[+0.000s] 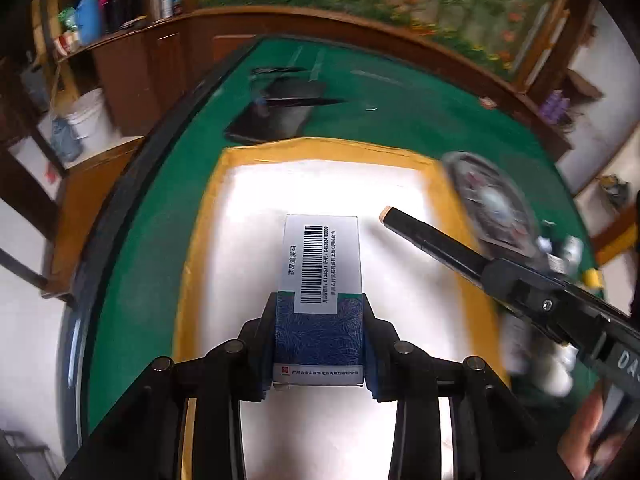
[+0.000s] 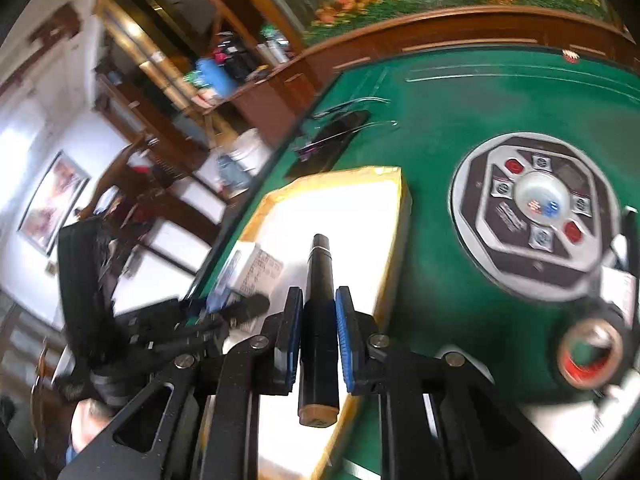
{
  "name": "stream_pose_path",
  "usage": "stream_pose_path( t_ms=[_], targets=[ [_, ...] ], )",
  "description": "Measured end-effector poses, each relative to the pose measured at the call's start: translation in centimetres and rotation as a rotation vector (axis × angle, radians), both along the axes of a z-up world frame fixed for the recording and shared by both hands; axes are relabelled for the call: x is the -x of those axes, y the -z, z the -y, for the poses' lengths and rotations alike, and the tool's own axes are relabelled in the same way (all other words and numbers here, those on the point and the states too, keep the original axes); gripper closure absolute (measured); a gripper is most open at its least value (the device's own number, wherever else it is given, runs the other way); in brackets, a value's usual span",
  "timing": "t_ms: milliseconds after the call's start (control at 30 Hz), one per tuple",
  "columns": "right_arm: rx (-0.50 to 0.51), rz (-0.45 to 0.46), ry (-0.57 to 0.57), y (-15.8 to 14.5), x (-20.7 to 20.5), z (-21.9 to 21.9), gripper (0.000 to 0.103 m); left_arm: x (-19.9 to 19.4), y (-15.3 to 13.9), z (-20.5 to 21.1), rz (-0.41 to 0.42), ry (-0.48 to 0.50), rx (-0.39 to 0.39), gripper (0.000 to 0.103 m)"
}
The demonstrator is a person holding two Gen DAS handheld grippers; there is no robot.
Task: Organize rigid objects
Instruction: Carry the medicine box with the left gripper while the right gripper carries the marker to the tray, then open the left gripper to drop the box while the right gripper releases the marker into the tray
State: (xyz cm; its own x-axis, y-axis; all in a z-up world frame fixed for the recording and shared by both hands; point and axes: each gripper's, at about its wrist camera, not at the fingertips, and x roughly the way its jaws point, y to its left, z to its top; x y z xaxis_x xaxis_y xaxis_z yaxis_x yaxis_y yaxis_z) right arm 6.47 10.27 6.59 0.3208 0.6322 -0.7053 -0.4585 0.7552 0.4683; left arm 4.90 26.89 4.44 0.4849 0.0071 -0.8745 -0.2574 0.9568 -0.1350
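My left gripper [image 1: 320,314] is shut on a blue and white medicine box [image 1: 322,256] with a barcode label, held over a white tray with a yellow rim [image 1: 320,146]. My right gripper [image 2: 319,296] is shut on a black marker-like tube [image 2: 320,264] whose tan end faces the camera; it hangs over the same tray [image 2: 384,176]. In the left wrist view the tube [image 1: 432,240] reaches in from the right, to the right of the box, with the right gripper [image 1: 508,284] behind it. In the right wrist view the left gripper [image 2: 236,310] and its box [image 2: 256,266] are at the left, blurred.
The tray lies on a green felt table [image 1: 400,112] with a black raised edge [image 1: 132,184]. An octagonal control panel [image 2: 536,208] sits right of the tray, a tape roll [image 2: 592,352] nearer. A dark flat item [image 1: 272,116] lies beyond the tray. White bottles [image 1: 556,374] stand at right.
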Motion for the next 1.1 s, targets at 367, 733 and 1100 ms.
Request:
stream_pose_path(
  t_ms=[367,733,1100],
  targets=[
    [0.057,-0.088,0.067,2.9,-4.1,-5.5,0.087,-3.8,1.7,-2.6,-0.035,-0.047,0.015,0.066],
    [0.045,-0.142,0.024,3.4,-5.0,-6.4,0.085,-3.6,1.9,-3.5,-0.031,-0.062,0.026,0.044],
    [-0.064,-0.104,-0.03,0.4,-2.6,-0.9,0.063,1.3,-2.1,-1.0,0.104,-0.04,0.03,0.027]
  ],
)
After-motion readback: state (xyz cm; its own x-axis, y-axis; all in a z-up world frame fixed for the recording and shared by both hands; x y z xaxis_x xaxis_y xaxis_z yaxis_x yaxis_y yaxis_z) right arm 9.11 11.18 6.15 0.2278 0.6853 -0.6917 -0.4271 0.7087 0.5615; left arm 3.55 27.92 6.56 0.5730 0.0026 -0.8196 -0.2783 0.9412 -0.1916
